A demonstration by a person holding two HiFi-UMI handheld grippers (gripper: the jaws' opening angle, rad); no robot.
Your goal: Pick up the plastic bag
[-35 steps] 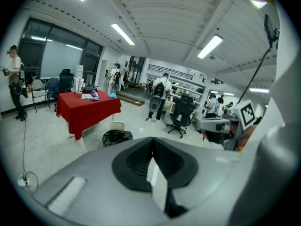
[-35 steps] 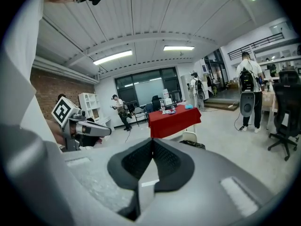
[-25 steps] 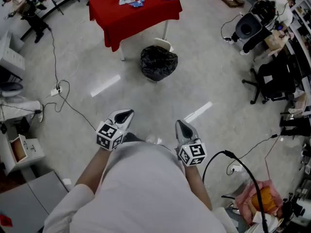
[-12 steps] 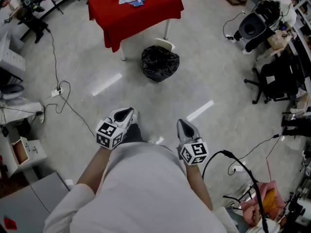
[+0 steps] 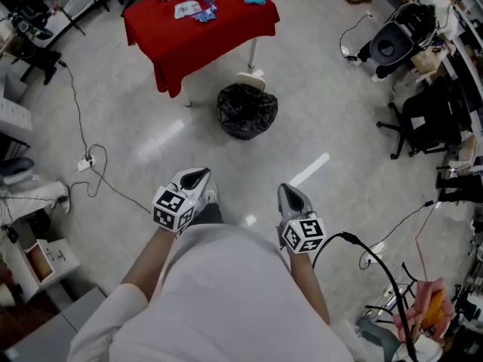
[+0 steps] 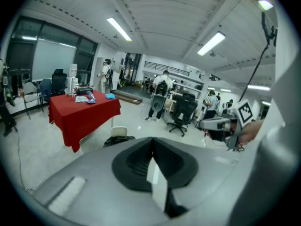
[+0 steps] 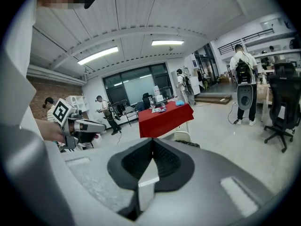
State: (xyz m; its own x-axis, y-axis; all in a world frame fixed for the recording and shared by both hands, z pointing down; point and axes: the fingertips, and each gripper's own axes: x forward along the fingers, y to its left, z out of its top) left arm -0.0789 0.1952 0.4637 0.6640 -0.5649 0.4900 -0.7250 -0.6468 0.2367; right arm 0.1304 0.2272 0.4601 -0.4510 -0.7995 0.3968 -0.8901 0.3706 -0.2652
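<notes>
A black plastic bag (image 5: pixel 247 110) sits bunched on the grey floor just in front of a table with a red cloth (image 5: pixel 198 23). It also shows low in the left gripper view as the black bag (image 6: pixel 116 140), and its top edge peeks over the right gripper as the bag (image 7: pixel 190 145). My left gripper (image 5: pixel 195 178) and right gripper (image 5: pixel 289 195) are held close to my body, both shut and empty, well short of the bag.
A white seat (image 5: pixel 250 78) stands behind the bag by the table leg. Cables (image 5: pixel 90 149) run across the floor at left, and a black cable (image 5: pixel 377 259) loops at right. Office chairs (image 5: pixel 426 123) and people stand along the right side.
I have stepped toward the bag and table; both shifted slightly in the head view. Both grippers stay shut and held in the same pose before my body.
</notes>
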